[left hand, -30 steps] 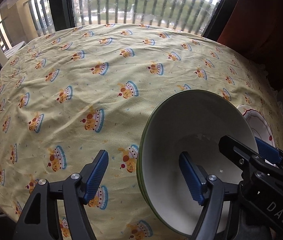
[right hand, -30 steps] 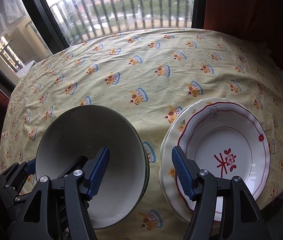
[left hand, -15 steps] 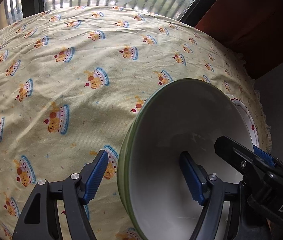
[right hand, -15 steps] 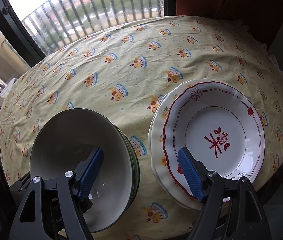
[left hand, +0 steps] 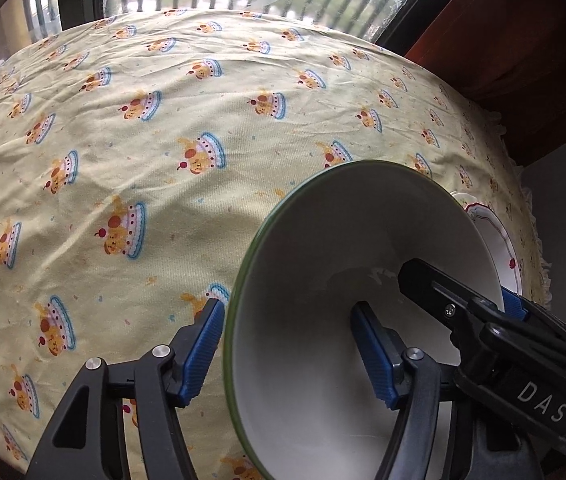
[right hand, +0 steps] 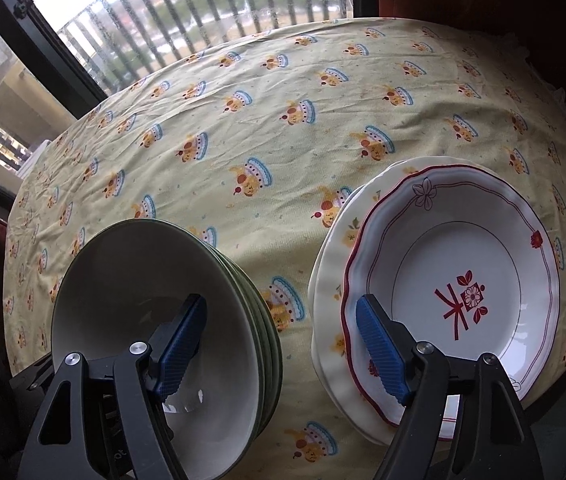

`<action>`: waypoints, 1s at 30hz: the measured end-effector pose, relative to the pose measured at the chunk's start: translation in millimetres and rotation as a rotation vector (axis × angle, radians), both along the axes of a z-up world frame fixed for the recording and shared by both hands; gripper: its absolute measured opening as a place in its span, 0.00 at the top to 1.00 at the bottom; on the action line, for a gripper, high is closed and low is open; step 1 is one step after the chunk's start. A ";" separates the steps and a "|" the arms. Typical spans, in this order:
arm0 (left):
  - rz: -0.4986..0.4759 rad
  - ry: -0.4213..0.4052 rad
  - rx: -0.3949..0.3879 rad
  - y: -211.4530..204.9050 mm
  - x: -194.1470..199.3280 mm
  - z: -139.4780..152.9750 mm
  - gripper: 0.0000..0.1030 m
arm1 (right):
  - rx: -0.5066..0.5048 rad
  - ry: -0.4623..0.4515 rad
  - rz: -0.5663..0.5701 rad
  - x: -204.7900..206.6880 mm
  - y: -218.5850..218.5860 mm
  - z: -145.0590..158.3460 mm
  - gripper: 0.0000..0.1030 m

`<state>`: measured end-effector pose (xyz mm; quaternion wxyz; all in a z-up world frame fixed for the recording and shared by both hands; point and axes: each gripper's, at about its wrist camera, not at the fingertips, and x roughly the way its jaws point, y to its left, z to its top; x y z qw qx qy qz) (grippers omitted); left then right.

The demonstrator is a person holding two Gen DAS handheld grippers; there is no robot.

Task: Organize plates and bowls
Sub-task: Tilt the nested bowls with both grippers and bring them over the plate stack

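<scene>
Your left gripper (left hand: 287,350) has its jaws apart astride the green-rimmed bowl's (left hand: 323,248) rim, and your right gripper (right hand: 283,344) jaws stand apart too.

Black plastic gripper frames, ribbed blue fingers (left hand: 202,348), silver screws, white "DAS" lettering

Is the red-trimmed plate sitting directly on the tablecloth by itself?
No, the red-trimmed plate rests on top of another plate with yellow flowers, whose rim shows beneath it on its left side.
</scene>
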<state>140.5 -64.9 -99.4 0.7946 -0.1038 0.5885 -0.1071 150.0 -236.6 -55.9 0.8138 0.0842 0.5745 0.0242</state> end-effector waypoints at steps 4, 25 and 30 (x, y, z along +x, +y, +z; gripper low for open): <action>0.060 0.006 0.064 -2.1 -7.7 4.1 0.36 | 0.009 -0.008 0.085 2.2 1.4 1.5 0.22; 0.036 -0.020 0.170 -17.8 -13.0 9.2 0.37 | 0.257 0.136 0.160 11.1 5.5 -31.4 0.47; 0.067 -0.013 0.108 -13.0 -12.7 8.4 0.38 | 0.265 0.148 0.177 19.5 4.6 -30.5 0.49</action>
